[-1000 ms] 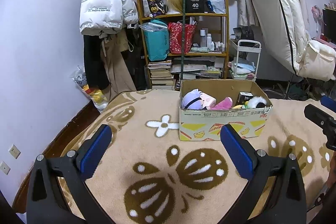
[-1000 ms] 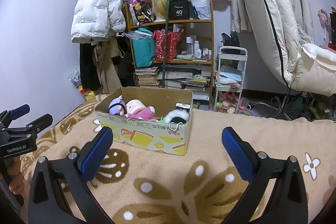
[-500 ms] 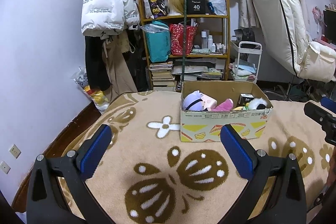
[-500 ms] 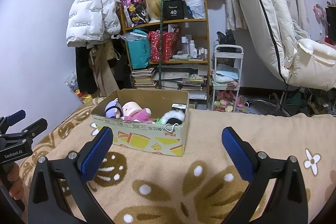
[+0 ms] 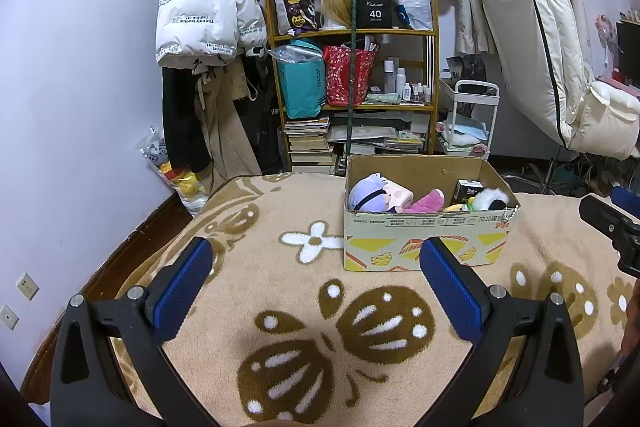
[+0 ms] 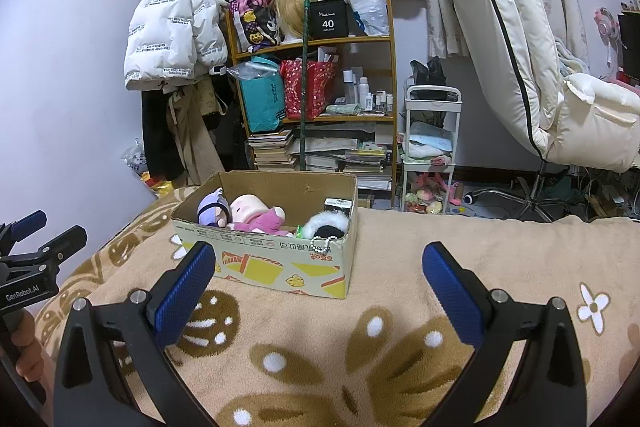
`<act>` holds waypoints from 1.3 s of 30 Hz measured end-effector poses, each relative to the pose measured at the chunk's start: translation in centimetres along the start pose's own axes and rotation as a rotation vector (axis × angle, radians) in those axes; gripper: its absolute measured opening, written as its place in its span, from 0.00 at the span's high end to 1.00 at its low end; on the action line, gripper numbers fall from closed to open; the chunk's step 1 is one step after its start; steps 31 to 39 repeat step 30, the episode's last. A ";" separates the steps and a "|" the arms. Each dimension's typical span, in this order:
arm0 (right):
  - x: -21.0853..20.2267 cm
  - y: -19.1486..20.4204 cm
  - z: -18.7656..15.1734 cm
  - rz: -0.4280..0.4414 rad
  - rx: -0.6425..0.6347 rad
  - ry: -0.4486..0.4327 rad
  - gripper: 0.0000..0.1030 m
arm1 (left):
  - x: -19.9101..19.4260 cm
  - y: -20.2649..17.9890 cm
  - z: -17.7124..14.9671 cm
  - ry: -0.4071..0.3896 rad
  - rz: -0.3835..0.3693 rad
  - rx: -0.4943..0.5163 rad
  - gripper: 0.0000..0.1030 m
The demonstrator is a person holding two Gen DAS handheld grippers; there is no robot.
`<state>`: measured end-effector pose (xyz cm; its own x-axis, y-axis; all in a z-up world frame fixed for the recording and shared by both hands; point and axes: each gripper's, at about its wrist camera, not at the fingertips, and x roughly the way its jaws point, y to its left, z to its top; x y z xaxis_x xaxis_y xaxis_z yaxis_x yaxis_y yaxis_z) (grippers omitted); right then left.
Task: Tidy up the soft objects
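Observation:
A cardboard box [image 5: 424, 247] stands on the beige flower-patterned blanket [image 5: 280, 291]; it also shows in the right wrist view [image 6: 280, 267]. Inside lie a purple-haired plush [image 5: 366, 193], a pink plush [image 5: 428, 201], a black-and-white furry plush [image 5: 492, 201] and a small black carton [image 5: 468, 189]. My left gripper [image 5: 316, 287] is open and empty, held above the blanket in front of the box. My right gripper [image 6: 318, 289] is open and empty, to the right of the box's front.
A cluttered wooden shelf [image 5: 352, 79] with bags and books stands behind the bed. A white puffer jacket [image 5: 204, 7] hangs at the left wall. A white trolley [image 6: 430, 143] and a cream recliner chair [image 6: 520, 47] stand at the right.
Both grippers have pulled back and risen a little; the box sits slightly farther away in both views. Both stay open and empty.

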<state>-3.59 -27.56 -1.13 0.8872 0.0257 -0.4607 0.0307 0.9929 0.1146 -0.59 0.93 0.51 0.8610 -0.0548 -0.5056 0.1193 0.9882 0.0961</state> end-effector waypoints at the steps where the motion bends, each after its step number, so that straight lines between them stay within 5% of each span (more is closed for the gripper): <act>1: 0.0 0.1 0.0 0.000 0.000 0.000 0.00 | 0.0 0.1 0.0 0.000 0.000 0.001 0.01; 39: 0.1 -0.5 0.1 0.006 -0.004 0.002 0.00 | -0.2 -0.3 -0.4 0.001 -0.005 -0.002 0.01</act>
